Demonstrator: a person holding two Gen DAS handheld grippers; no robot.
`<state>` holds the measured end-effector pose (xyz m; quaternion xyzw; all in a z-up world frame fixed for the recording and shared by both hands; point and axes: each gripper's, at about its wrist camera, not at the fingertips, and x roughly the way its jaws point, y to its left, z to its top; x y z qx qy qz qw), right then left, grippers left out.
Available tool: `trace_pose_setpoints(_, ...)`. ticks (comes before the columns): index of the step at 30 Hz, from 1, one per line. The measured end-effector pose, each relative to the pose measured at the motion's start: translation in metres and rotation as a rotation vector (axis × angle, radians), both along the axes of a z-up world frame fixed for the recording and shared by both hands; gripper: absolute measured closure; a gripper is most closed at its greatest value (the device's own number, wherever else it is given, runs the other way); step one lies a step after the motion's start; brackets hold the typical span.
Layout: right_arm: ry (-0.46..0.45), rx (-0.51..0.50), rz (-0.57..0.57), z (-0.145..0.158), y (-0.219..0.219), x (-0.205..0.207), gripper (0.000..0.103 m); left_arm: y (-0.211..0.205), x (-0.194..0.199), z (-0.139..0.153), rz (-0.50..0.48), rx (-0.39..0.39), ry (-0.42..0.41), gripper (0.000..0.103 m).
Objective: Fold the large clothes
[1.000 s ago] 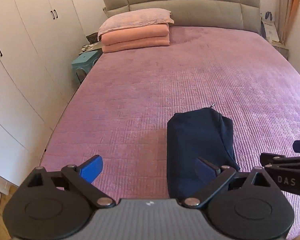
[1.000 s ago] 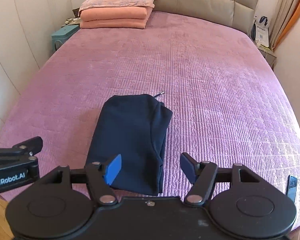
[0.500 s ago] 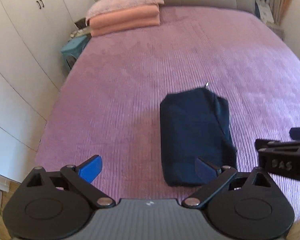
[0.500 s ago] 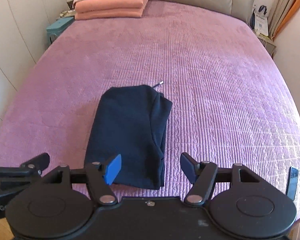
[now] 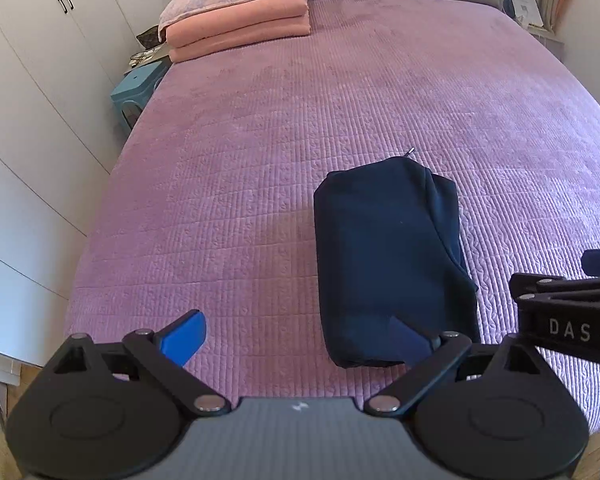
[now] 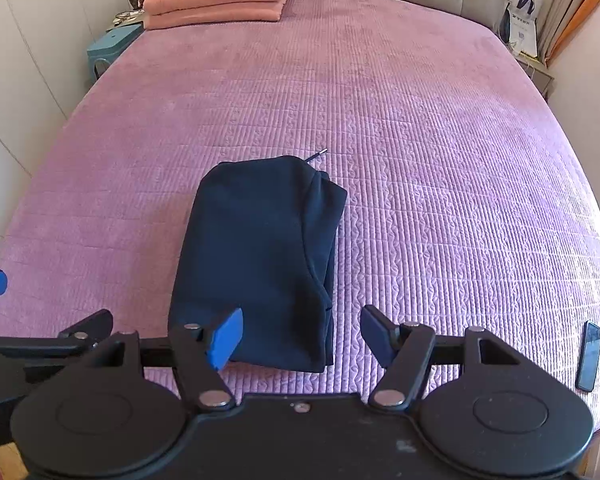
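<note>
Now our navy garment lies as a compact folded bundle near the bed's front edge. We hold the left gripper and right gripper spread and empty above it, probably because folding looks finished.

Left gripper and right gripper side by side, pitched downward, jaws wide, empty.
</note>
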<state>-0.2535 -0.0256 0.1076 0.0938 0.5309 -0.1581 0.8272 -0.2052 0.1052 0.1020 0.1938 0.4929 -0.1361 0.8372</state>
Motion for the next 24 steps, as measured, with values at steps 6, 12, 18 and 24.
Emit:
trace_pose_setpoints(6,0.0,-0.001,-0.003,0.0,-0.001,0.004,0.025,0.003,0.009,0.0,0.009,-0.002,0.001,0.004)
trace_pose_setpoints(12,0.008,0.001,0.005,-0.002,-0.001,0.008,0.025,0.003,0.012,-0.002,-0.02,-0.002,-0.011,0.004)
trace_pose_setpoints(18,0.017,0.005,0.005,-0.004,-0.002,0.013,0.025,0.001,0.018,-0.002,-0.031,-0.003,-0.015,0.004)
trace_pose_setpoints(24,0.02,0.004,0.001,-0.004,-0.005,0.016,0.025,-0.002,0.023,-0.003,-0.032,-0.004,-0.013,0.004)
